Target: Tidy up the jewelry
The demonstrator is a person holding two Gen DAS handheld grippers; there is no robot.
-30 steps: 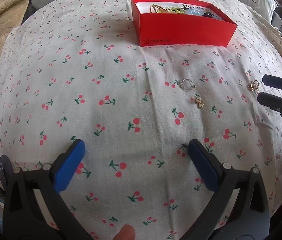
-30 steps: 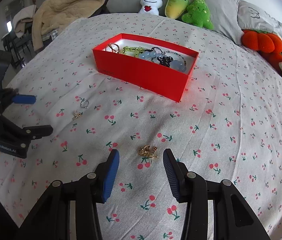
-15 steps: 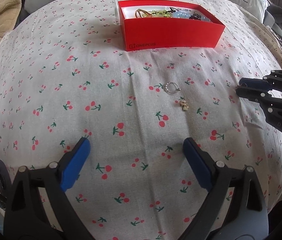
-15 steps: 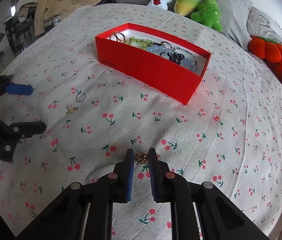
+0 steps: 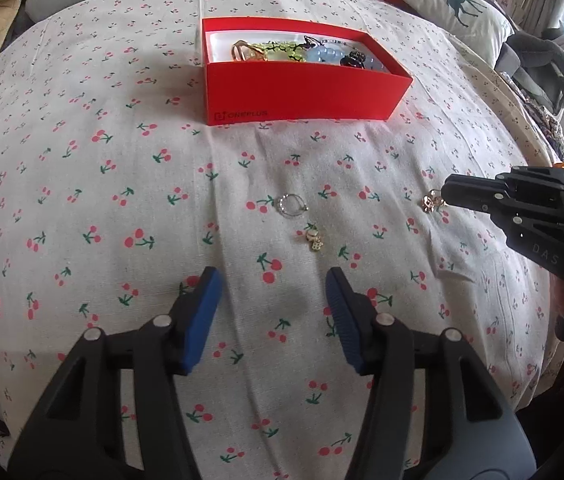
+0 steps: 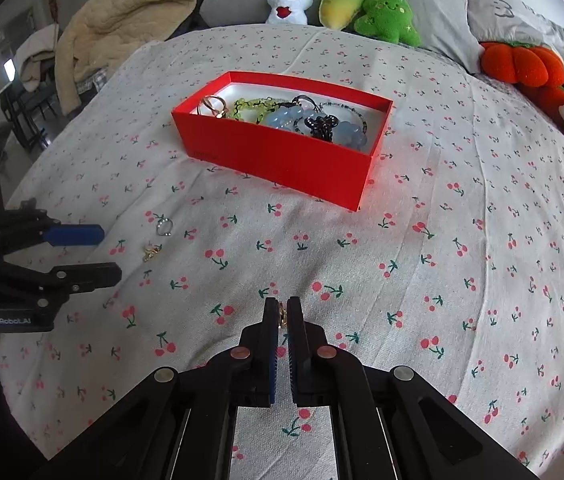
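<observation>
Red box (image 6: 282, 160) toward the bed's (image 6: 482, 280) head already holds several pieces. Right gripper (image 6: 282, 316) pinches a gold earring (image 5: 429, 201). Left gripper (image 5: 272, 312) closing on nothing (silver ring (image 5: 292, 205) and gold charm (image 5: 314, 238) remain mid-bed).

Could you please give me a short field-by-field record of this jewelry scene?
surface: cherry-print cloth
container: red box, open, already holding beads and rings
loose pieces: silver ring and small gold charm, lying apart on the cloth
right gripper: jaws shut on a gold earring at cloth level
left gripper: jaws closing, nothing between them, short of the ring and charm
background: plush toys beyond the cloth
</observation>
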